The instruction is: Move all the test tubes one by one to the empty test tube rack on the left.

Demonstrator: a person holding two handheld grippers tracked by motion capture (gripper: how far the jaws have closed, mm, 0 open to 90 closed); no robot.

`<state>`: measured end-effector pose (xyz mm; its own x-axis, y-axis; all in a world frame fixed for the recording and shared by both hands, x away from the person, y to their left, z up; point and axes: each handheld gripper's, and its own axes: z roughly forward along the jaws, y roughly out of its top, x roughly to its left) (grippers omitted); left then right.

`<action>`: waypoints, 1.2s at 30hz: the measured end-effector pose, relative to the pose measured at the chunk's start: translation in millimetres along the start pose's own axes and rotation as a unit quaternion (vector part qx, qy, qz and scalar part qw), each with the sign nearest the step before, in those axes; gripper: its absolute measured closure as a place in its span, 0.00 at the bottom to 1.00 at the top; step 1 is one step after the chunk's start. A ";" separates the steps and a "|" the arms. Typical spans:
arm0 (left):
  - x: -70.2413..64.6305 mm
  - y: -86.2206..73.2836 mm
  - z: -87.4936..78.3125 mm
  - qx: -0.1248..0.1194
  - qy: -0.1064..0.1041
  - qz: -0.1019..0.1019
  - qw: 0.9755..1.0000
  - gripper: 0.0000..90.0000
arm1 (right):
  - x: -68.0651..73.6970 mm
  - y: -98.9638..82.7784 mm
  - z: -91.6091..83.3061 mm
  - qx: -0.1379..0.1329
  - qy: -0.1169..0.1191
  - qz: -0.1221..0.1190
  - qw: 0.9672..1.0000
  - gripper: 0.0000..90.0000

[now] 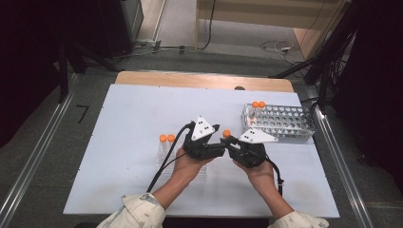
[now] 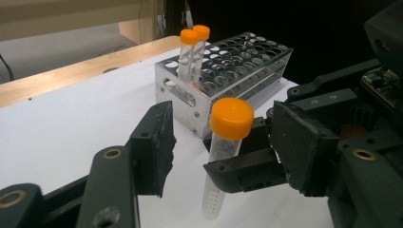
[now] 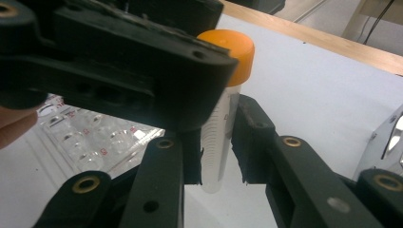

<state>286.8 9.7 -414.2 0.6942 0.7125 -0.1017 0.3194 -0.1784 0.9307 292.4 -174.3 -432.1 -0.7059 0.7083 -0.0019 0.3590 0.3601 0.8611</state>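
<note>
Tube (image 2: pixel 223 156) with orange cap sits upright between the two grippers, mid-worktop (image 1: pixel 128 118), just left of the metal rack (image 1: pixel 285 124). Right gripper (image 3: pixel 216 156) is clamped on the tube's clear body below the cap; in the right gripper view both its pads press the graduated wall, and the tube's rounded bottom hangs clear of the white surface. Left gripper (image 2: pixel 218 142) is half open around the same tube: in the left gripper view its jaws stand either side of the cap with visible gaps, no pad contact. The left gripper's jaw crosses in front of the tube's upper part in the right gripper view, so contact there is hard to judge, probably none. Rack holds two orange-capped tubes (image 1: pixel 258 105) upright in its far-left corner holes, touching or nearly so. Two more capped tubes (image 1: pixel 167 138) stand at the left gripper's left side in a clear holder (image 3: pixel 90 142), near the left hand (image 1: pixel 190 164). Right hand (image 1: pixel 259 173) holds its gripper close beside the rack's near-left corner. Both grippers face each other, nearly touching.
</note>
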 end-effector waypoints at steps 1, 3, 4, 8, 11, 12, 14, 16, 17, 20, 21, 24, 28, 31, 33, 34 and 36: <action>-0.2 0.4 0.1 0.001 0.001 0.001 1.000 0.49 | 0.2 0.4 0.2 -0.001 0.002 -0.002 1.000 0.79; -0.7 0.7 0.8 -0.001 0.000 0.002 1.000 0.51 | 1.0 1.1 0.0 -0.001 0.003 -0.001 1.000 0.79; -1.2 0.7 1.2 -0.002 0.000 0.002 1.000 0.53 | 1.2 1.4 0.0 0.000 0.005 0.000 1.000 0.79; -2.4 0.5 2.9 -0.001 0.001 0.004 1.000 0.56 | 2.3 2.4 0.1 -0.001 0.008 -0.001 1.000 0.79; -3.1 0.5 3.3 -0.001 0.003 0.006 1.000 0.60 | 3.2 2.8 0.2 -0.001 0.010 -0.002 1.000 0.79; -3.2 0.5 3.3 -0.002 0.003 0.006 1.000 0.61 | 3.3 2.9 0.1 -0.001 0.010 -0.002 1.000 0.79; -3.5 0.7 3.2 -0.003 0.004 0.006 1.000 0.64 | 3.3 3.1 0.1 -0.001 0.011 -0.002 1.000 0.79; -3.6 0.7 2.9 -0.005 0.003 0.008 1.000 0.66 | 3.2 3.1 0.0 -0.002 0.011 -0.001 1.000 0.79; -3.6 0.7 2.8 -0.006 0.003 0.008 1.000 0.68 | 3.2 3.1 -0.2 -0.002 0.011 -0.001 1.000 0.79; -3.7 0.8 2.5 -0.007 0.005 0.010 1.000 0.74 | 2.9 3.0 -0.5 -0.003 0.012 0.001 1.000 0.79; -4.0 0.8 2.5 -0.008 0.004 0.010 1.000 0.77 | 2.9 3.0 -0.6 -0.003 0.012 0.002 1.000 0.79; -4.4 1.1 2.0 -0.009 0.005 0.015 1.000 0.77 | 2.4 3.2 -1.1 -0.006 0.012 0.003 1.000 0.79; -4.1 1.3 1.4 -0.011 0.008 0.016 1.000 0.78 | 1.2 2.7 -1.8 -0.007 0.019 0.004 1.000 0.73; -2.8 2.3 0.2 -0.014 0.011 0.013 1.000 0.78 | 0.0 2.0 -1.7 -0.006 0.016 0.009 1.000 0.48; -2.0 3.1 -1.2 -0.016 0.012 0.012 1.000 0.78 | -2.1 0.2 -0.4 -0.004 0.011 0.018 1.000 0.38; -1.6 3.7 -2.2 -0.017 0.012 0.011 1.000 0.78 | -3.6 -1.0 0.0 -0.003 0.008 0.024 1.000 0.35; -0.3 5.3 -4.9 -0.020 0.014 0.011 1.000 0.78 | -7.0 -3.3 0.1 -0.003 0.006 0.034 0.999 0.30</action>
<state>285.2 11.9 -407.5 0.6821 0.7277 -0.0720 0.2784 -0.1674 0.9458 296.3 -180.4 -435.0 -0.6879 0.7231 0.0631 0.4026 0.3077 0.8621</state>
